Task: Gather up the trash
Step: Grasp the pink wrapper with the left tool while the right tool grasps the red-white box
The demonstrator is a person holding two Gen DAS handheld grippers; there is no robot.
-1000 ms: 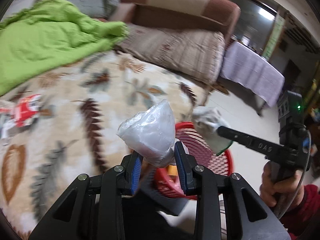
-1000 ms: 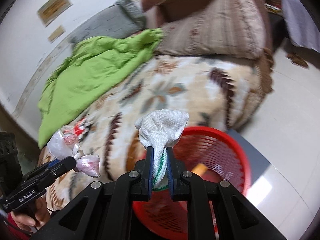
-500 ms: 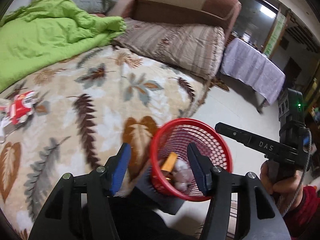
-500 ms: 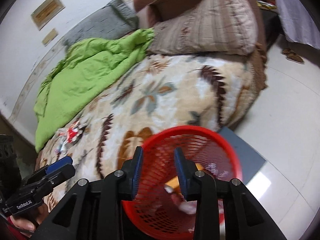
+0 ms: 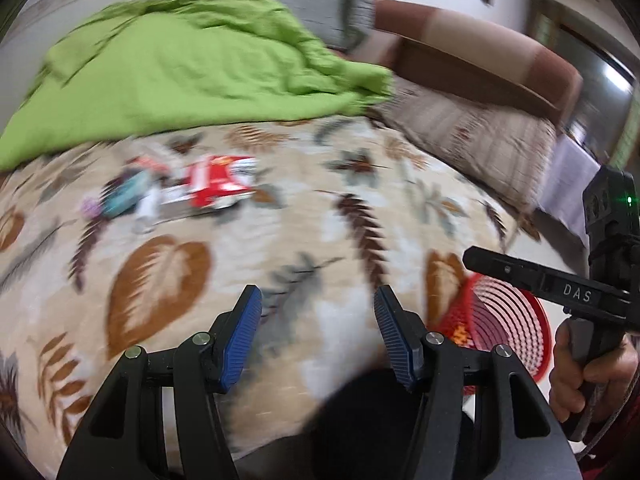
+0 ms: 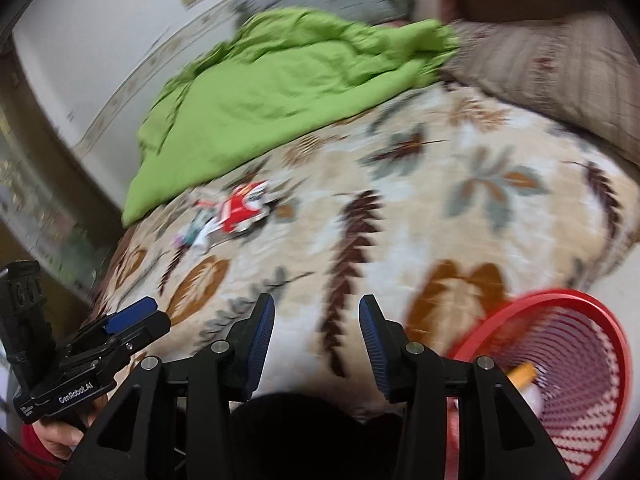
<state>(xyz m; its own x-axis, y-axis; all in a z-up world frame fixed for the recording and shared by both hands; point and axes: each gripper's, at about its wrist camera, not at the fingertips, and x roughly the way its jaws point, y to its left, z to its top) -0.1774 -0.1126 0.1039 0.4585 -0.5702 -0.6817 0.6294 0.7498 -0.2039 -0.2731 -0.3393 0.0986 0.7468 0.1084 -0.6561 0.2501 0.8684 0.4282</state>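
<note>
Trash pile (image 5: 188,188) motion-blurred; red basket (image 6: 560,380) cut off.

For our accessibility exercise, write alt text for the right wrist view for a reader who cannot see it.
The right gripper is open and empty above a leaf-patterned blanket. Blurred litter, including a red wrapper, lies beside a green quilt; a red basket sits lower right, the left gripper lower left.

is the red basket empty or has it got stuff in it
Not empty: the red basket holds at least an orange piece and something pale beside it; blur hides the rest.
</note>
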